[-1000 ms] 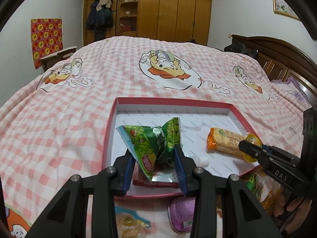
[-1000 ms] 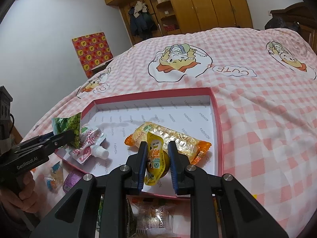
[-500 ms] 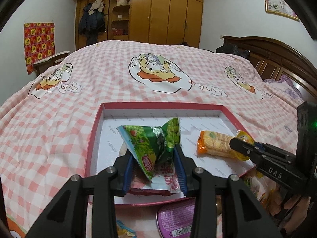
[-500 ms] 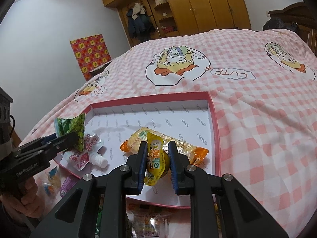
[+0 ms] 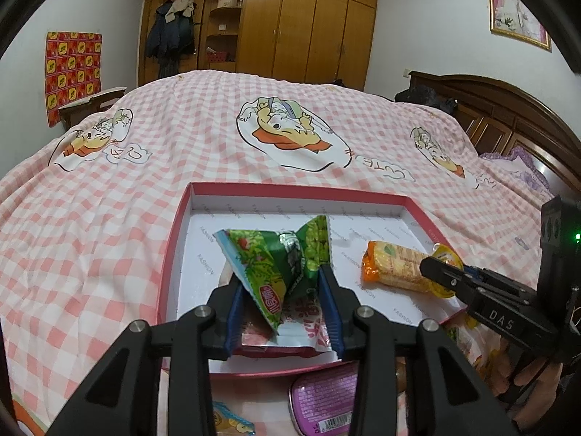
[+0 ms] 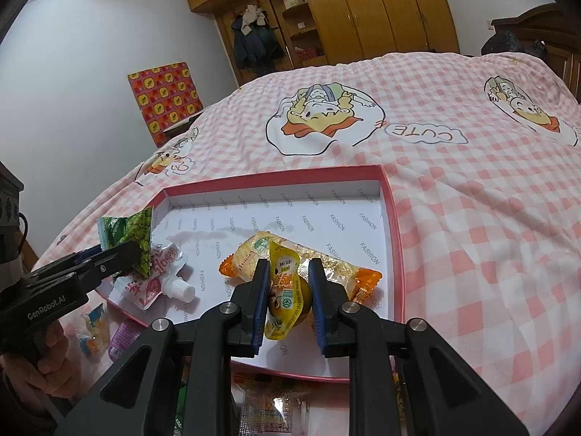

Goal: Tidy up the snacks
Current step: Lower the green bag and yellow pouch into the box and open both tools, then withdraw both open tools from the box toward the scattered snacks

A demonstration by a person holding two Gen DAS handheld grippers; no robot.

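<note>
Green snack packet (image 5: 281, 267), pinched by the left gripper (image 5: 281, 312) above a red pouch (image 5: 290, 327) in the red-rimmed tray (image 5: 170, 254); yellow jelly cup (image 6: 287, 290) clamped by the right gripper (image 6: 288, 301) beside the orange wafer pack (image 6: 326, 258), on the checked bedspread (image 6: 472, 200)

A pink-and-white checked bedspread (image 5: 152, 189) printed with cartoon ducks covers the wide bed. Behind the bed stands a tall, honey-brown wooden wardrobe (image 5: 312, 25) with an open shelf section, and dark coats (image 5: 170, 36) hang on its left part. A red poster with yellow squares (image 5: 70, 72) is fixed to the white wall on the left, above a small wooden bedside stand (image 5: 90, 105). A dark carved wooden headboard (image 5: 508, 120) runs along the right side, and a gold-framed pink picture (image 5: 515, 11) hangs above it.
</note>
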